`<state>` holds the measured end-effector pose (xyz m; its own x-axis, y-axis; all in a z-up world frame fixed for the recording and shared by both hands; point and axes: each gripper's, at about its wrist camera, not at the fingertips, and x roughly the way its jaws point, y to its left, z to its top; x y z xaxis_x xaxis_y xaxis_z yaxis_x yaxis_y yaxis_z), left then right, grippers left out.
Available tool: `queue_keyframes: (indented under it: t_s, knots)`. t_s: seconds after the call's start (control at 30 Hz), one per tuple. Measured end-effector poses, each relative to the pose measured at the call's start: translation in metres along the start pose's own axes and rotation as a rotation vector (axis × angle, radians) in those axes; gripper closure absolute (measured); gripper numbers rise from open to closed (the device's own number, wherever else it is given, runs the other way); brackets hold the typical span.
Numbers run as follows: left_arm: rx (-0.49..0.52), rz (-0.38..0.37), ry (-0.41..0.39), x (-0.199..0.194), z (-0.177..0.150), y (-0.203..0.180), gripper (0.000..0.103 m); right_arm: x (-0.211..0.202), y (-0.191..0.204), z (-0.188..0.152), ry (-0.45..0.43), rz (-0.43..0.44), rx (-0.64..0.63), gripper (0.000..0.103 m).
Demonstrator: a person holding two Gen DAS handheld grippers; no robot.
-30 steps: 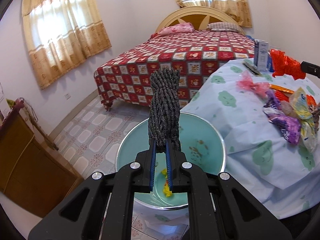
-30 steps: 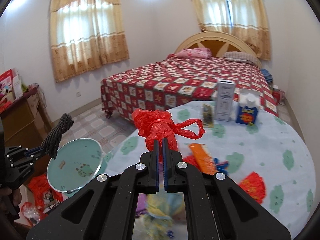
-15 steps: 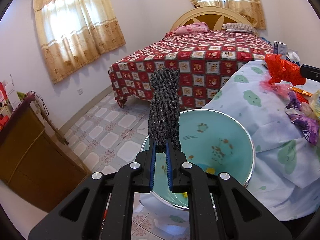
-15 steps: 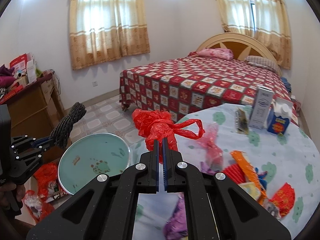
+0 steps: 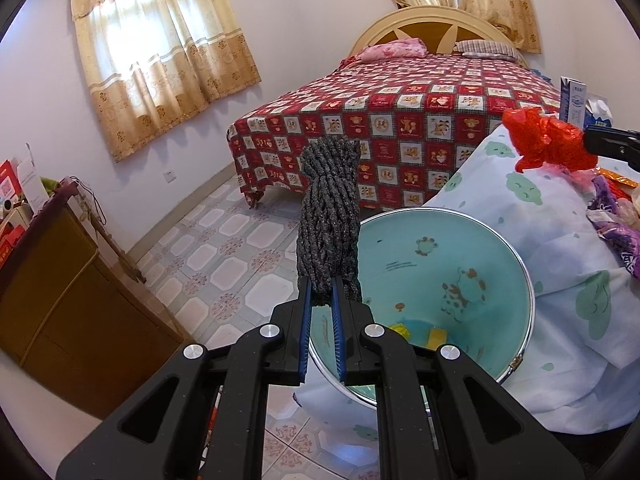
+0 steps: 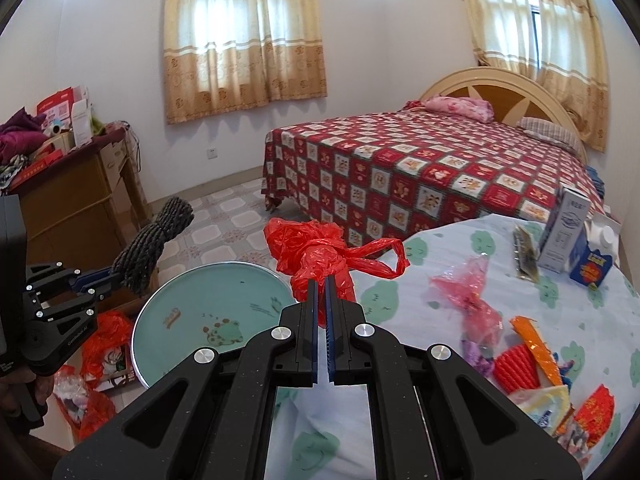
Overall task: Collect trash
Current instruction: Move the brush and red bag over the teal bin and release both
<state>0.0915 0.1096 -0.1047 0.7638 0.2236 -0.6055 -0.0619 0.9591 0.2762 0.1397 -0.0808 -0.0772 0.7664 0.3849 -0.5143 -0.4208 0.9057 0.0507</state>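
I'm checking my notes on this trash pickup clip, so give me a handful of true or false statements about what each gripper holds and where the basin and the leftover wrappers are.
1. The left gripper is shut on a dark rope bundle. True.
2. The right gripper is open and holds nothing. False: it is shut on a red plastic bag.
3. The teal basin sits on top of the bed. False: it is beside the table, at its edge, lower than the tabletop.
4. Wrappers still lie on the table's cloud-print cloth, including a pink wrapper. True.
5. The basin holds no trash at all. False: yellow scraps lie in it.
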Motion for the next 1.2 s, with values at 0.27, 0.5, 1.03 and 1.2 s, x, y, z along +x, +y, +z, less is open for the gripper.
queue_keyframes:
  t_s: [0.27, 0.5, 1.03, 1.2]
  knots:
    - [-0.003, 0.011, 0.012, 0.003, 0.0, 0.002, 0.093, 0.014, 0.011, 0.0, 0.02, 0.019, -0.023, 0.099]
    - [-0.005, 0.008, 0.009, 0.003, 0.0, 0.005, 0.093, 0.019, 0.02, -0.003, 0.033, 0.032, -0.041, 0.099]
    - [-0.004, 0.003, 0.01, 0.003, 0.0, 0.003, 0.093, 0.021, 0.023, -0.004, 0.043, 0.041, -0.048, 0.099]
    - [-0.004, -0.002, 0.012, 0.003, 0.0, 0.002, 0.093, 0.021, 0.025, -0.005, 0.046, 0.044, -0.051, 0.099]
